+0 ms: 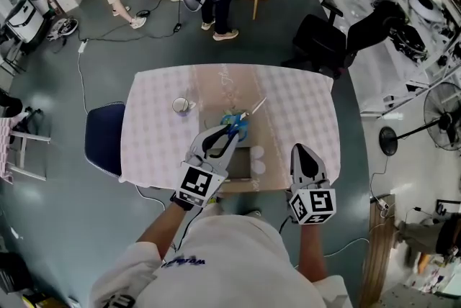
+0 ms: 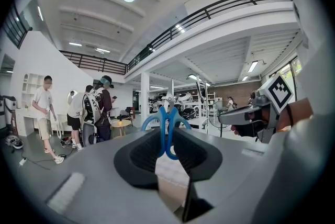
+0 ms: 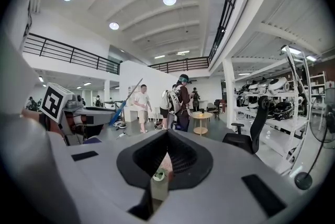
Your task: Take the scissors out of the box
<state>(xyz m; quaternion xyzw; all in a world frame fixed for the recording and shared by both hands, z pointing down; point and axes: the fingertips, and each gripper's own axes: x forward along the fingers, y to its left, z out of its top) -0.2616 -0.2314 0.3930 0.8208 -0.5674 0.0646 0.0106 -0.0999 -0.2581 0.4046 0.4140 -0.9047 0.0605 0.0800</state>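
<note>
Two grippers noted. Left gripper [image 2: 167, 136] pinches the blue scissors [image 2: 166, 122] at the handle loops, blades pointing away, raised over the box [image 1: 238, 186] on the checked table [image 1: 302, 112]. Right gripper [image 3: 166, 138] is pressed together on nothing, just beside the box.

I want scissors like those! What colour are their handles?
Blue. The scissors handles show best in the left gripper view.
</note>
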